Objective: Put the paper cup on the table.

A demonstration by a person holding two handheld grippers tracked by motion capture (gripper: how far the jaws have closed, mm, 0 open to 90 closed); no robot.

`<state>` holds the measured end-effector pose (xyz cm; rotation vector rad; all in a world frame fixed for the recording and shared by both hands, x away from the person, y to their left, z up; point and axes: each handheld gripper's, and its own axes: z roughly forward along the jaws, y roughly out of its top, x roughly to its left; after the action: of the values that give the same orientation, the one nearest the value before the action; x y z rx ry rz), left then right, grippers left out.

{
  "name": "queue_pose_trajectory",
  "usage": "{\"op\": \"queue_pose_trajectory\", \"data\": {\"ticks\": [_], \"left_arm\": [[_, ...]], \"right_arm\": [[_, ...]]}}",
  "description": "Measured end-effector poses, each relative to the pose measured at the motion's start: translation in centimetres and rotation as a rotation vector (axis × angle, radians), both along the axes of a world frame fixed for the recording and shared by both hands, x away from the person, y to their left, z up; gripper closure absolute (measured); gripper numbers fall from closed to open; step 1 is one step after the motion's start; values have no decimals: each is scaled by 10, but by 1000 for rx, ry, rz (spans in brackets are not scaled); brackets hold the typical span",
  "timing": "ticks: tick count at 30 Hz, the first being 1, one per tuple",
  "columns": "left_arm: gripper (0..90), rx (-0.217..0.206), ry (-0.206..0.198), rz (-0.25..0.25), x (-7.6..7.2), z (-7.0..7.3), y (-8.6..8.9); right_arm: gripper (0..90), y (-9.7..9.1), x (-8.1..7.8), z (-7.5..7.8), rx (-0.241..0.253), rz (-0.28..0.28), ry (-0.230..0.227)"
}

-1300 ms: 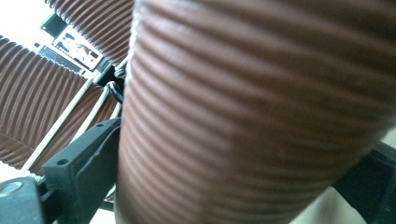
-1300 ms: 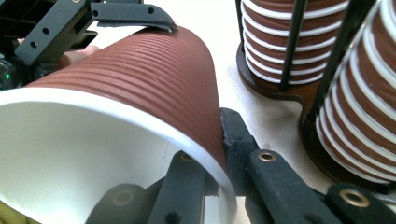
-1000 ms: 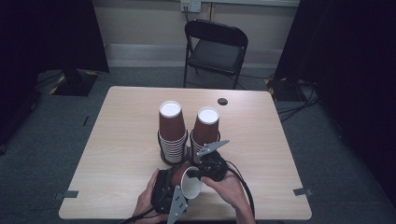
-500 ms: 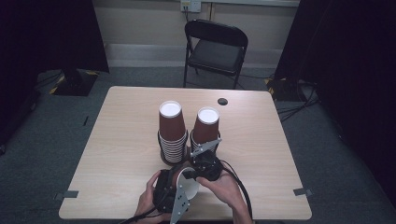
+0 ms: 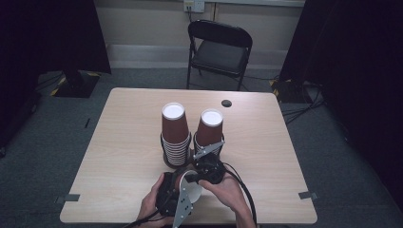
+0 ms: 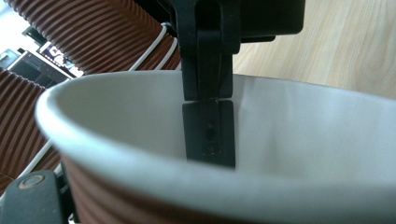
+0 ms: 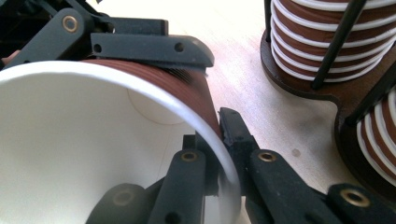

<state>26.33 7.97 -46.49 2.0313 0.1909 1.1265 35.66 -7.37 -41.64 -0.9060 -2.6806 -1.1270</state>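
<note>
Table (image 5: 119, 142): pale wood; my forearms come in at its near edge.
Cup (image 5: 192, 190): brown ribbed outside, white inside, lying tilted between my two grippers near the table's front edge, just in front of the stacks. In my left gripper view its white rim (image 6: 140, 154) crosses the whole width.
Left gripper (image 5: 176, 190): my left hand (image 5: 149, 206) holds it; it grips the cup by its ribbed body. In my right gripper view one of its jaws lies flat along the top of the cup's side; the other jaw is hidden behind the cup.
Right gripper (image 7: 219, 154): my right hand (image 5: 228, 192) holds it; jaws pinching the cup's rim, one inside against the white wall, one outside on the brown. My left gripper view shows the same, the two jaws meeting on the far wall.
Stacks: two piles of brown cups in a dark holder (image 7: 303, 79) with thin black rods, left stack (image 5: 174, 133) and right stack (image 5: 209, 130), side by side mid-table.
Chair (image 5: 218, 47): black, folding, beyond the far edge.
Small dark disc (image 5: 226, 103): on the table near the far edge, well apart from the cups.
</note>
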Motion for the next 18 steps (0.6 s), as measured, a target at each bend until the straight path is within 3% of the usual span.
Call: {"op": "queue_pose_trajectory", "data": {"ticks": [6, 9, 14, 18], "left_arm": [[101, 0, 8, -11, 0, 0, 1], [113, -61, 41, -18, 3, 0, 7], [113, -86, 73, 3, 7, -3, 14], [112, -143, 103, 13, 10, 0, 17]], "right_arm": [[854, 0, 0, -1, -5, 4, 6], [793, 0, -1, -1, 17, -3, -3], [707, -8, -3, 4, 80, -34, -31], [637, -11, -4, 3, 104, -59, -61]]}}
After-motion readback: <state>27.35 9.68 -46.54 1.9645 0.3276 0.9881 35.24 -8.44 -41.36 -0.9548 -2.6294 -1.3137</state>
